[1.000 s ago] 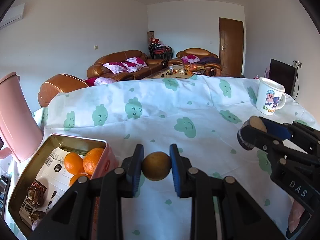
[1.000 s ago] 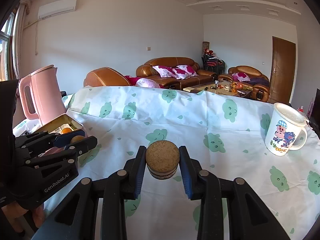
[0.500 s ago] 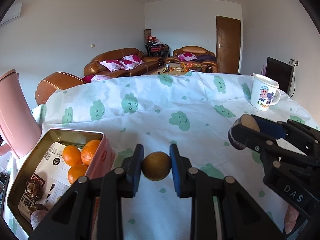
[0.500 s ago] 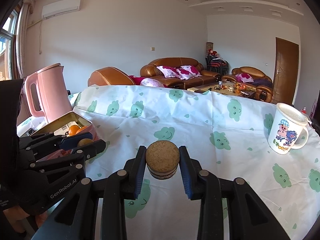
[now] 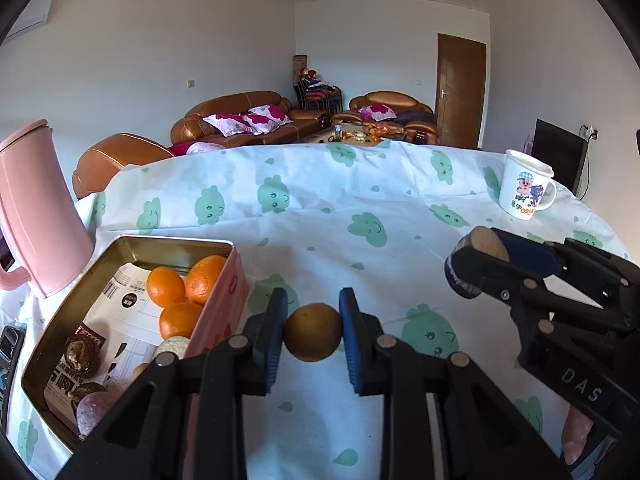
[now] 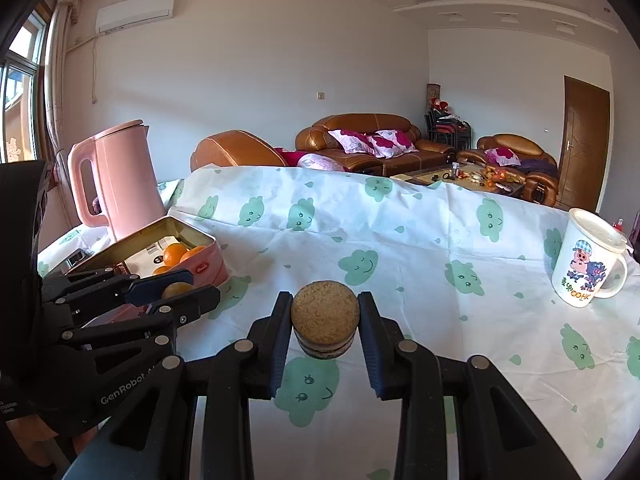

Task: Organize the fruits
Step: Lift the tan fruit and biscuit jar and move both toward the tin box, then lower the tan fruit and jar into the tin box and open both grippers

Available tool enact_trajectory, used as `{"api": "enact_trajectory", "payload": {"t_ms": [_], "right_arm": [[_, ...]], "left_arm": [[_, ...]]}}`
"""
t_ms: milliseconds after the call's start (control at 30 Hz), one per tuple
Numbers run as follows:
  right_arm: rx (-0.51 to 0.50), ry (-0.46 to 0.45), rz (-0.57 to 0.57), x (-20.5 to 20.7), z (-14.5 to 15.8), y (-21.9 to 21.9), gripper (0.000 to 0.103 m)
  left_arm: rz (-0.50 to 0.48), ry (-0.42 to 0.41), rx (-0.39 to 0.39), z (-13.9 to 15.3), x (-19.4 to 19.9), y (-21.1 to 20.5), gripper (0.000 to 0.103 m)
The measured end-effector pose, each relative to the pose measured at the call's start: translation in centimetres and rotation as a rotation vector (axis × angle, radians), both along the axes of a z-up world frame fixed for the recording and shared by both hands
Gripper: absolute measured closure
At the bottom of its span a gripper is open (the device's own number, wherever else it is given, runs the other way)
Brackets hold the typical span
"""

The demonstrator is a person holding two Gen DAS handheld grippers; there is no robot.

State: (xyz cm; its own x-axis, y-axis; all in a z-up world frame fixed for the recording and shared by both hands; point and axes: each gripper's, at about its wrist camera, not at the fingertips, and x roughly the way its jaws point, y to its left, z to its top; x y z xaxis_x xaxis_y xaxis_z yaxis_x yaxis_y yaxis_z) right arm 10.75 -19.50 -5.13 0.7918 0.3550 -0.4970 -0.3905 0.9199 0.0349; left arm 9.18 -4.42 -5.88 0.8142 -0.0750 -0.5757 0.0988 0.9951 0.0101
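Note:
My left gripper (image 5: 313,330) is shut on a small round brown fruit (image 5: 313,337) and holds it above the tablecloth, just right of the pink tin box (image 5: 218,304). The tin holds three oranges (image 5: 182,292) and wrapped snacks. My right gripper (image 6: 325,326) is shut on a round crumb-topped cake (image 6: 325,322) over the middle of the table. In the left wrist view the right gripper (image 5: 476,264) is off to the right with the cake (image 5: 486,240). In the right wrist view the left gripper (image 6: 178,290) with the fruit (image 6: 176,289) is at the left by the tin (image 6: 200,266).
A pink kettle (image 6: 116,180) stands behind the tin at the table's left edge. A white cartoon mug (image 6: 586,260) stands at the far right. The table is covered by a white cloth with green clouds (image 6: 360,232). Sofas and a door lie beyond.
Both grippers have moved left toward the tin, which now shows larger and closer in both views. Both grips are unchanged.

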Motion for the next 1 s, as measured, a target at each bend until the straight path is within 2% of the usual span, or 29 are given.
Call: {"api": "enact_trajectory", "payload": {"t_ms": [733,1000], "right_arm": [[-0.003,-0.023,0.175,-0.7,2.5,9.5,0.068],[0.0,0.01,0.24,0.2,2.4,13.6,0.068]], "left_arm": [[0.144,-0.019,-0.027,2.4,-2.7,9.4,0.076],[0.207,-0.002,-0.036,2.2,-2.5,13.0,0.076]]}}
